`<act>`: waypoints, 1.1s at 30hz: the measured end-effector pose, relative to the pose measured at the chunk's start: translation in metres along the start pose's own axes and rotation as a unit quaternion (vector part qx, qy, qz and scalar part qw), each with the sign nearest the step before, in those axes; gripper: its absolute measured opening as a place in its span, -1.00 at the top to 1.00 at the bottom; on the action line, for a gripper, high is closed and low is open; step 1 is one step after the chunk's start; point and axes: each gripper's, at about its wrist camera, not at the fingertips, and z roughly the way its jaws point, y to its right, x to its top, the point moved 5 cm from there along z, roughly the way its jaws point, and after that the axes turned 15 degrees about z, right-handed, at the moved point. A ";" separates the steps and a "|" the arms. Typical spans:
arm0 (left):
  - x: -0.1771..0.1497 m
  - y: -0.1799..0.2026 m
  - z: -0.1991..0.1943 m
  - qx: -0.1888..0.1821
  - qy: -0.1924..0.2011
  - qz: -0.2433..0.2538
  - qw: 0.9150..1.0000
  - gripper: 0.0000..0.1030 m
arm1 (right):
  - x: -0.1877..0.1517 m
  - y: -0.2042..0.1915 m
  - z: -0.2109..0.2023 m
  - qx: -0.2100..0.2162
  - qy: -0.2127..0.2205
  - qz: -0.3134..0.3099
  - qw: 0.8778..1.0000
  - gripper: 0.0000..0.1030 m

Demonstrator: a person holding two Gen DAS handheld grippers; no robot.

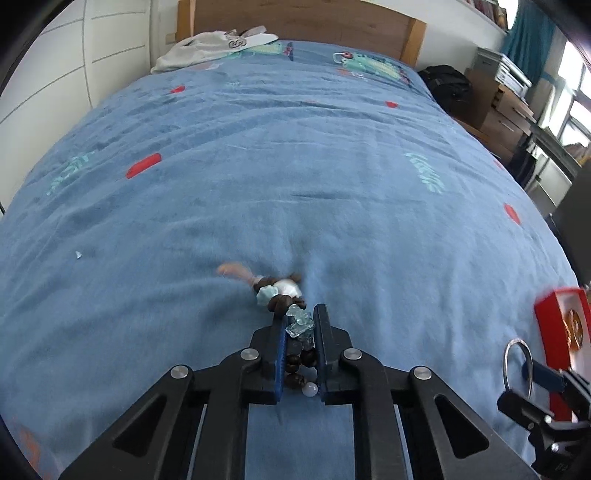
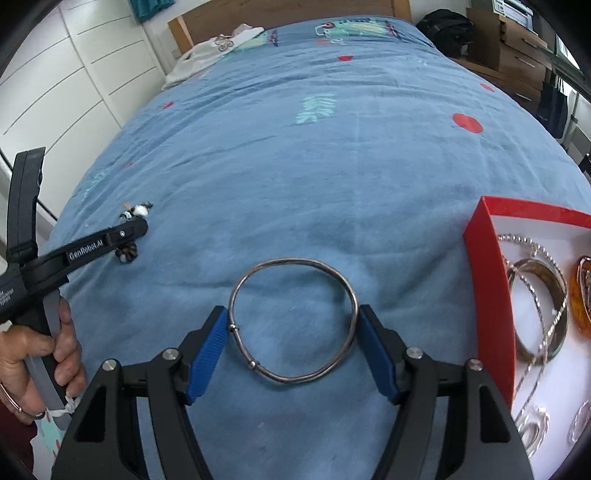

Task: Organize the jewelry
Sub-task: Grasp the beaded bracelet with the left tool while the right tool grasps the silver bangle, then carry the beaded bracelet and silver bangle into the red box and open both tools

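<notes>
It was a home bedroom: a bed point(image 1: 295, 166) under a blue printed cover filled most of both views, with a wooden headboard point(image 1: 295, 26) at its far end and a pale garment point(image 1: 207, 48) lying crumpled near it. White wardrobe doors point(image 2: 74, 74) lined one side, while a black bag point(image 1: 447, 88), wooden drawers point(image 1: 506, 118) and what looked like a window point(image 1: 576, 92) stood on the other.

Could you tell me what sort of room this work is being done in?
Most likely a bedroom: the jewelry lies on a bed with a blue cover and a wooden headboard, white wardrobe doors stand alongside, and a wooden chest of drawers sits beyond.
</notes>
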 end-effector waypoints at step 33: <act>0.014 0.325 -0.075 -0.217 0.027 0.161 0.962 0.85 | 0.001 0.209 -0.154 -0.043 0.036 0.000 0.998 -0.33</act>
